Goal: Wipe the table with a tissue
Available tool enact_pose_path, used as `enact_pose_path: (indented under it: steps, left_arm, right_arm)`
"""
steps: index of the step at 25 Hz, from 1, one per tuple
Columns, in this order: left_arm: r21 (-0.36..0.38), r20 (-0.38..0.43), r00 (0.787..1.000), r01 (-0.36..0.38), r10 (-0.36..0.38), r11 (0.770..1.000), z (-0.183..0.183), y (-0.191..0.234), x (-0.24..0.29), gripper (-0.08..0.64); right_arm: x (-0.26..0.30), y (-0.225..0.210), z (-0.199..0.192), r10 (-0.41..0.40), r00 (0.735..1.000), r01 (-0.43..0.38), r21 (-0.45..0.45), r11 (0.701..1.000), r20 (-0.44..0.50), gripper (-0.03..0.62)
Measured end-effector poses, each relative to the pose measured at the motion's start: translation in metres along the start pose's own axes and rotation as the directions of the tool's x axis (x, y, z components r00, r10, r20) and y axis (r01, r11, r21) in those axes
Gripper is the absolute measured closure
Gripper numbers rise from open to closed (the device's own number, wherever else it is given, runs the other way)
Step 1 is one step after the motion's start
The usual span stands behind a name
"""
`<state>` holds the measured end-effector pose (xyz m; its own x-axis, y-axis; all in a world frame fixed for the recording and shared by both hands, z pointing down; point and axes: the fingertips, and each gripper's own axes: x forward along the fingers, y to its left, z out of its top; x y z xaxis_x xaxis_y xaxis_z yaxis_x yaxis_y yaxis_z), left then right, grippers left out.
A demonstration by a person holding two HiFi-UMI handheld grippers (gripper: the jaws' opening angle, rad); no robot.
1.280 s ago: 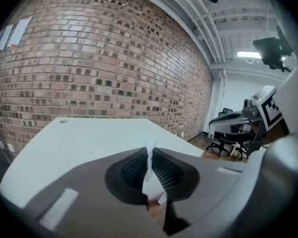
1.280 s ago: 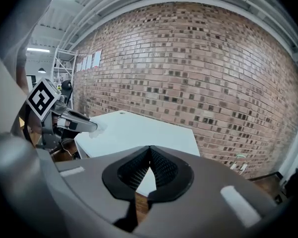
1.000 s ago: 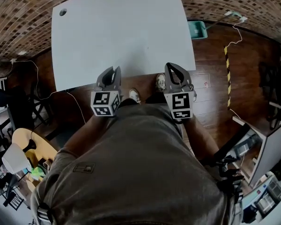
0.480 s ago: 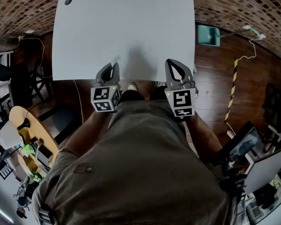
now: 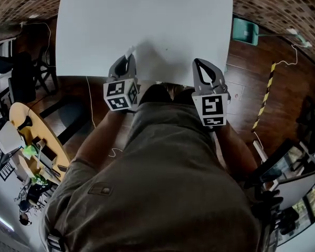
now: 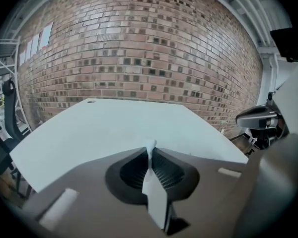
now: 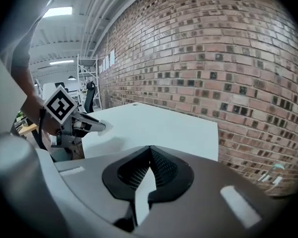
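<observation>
Two grippers, one tissue, one table.

1. Left gripper [image 5: 129, 59]: clenched on the tissue [image 5: 129, 52]. In its own view the sheet stands edge-on between the closed jaws, a thin white strip running along the jaw line with a small tuft past the tips.
2. Right gripper [image 5: 199, 63]: jaws closed tip to tip, with nothing seen between them. A pale sliver lower in the gap is probably the surface beyond, though this is uncertain.
3. Table [image 5: 147, 20]: white and bare, filling the upper middle of the head view. Both grippers sit at its near edge, the left one at centre-left and the right one well apart at centre-right.

Relation for the wipe: the tissue is already at the left tool's tips and the tabletop spreads away up-frame, so the left hand is the working one. By judgement the tuft must come down flat onto the surface first.

Hard to make out: whether the tissue touches the table, and how large the sheet is. The table's far edge is cut off at the top, and the person's body [image 5: 157, 182] fills the lower frame.
</observation>
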<state>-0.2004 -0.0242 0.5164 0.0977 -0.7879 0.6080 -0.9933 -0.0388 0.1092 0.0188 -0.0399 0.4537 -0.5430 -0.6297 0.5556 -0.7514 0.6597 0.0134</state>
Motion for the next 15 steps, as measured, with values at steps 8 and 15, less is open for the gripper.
enact_pose_path:
  steps: [8,15]
  left_arm:
    - [0.001,-0.082,0.997,-0.014,0.014,1.000,-0.016,0.007,0.031,0.535]
    - [0.018,-0.168,0.986,-0.012,0.014,1.000,-0.025,0.004,0.047,0.535]
  right_arm:
    - [0.006,-0.008,-0.005,-0.001,1.000,0.002,0.011,1.000,-0.030,0.578]
    - [0.010,-0.020,-0.007,-0.006,0.999,0.007,0.034,0.999,-0.039,0.578]
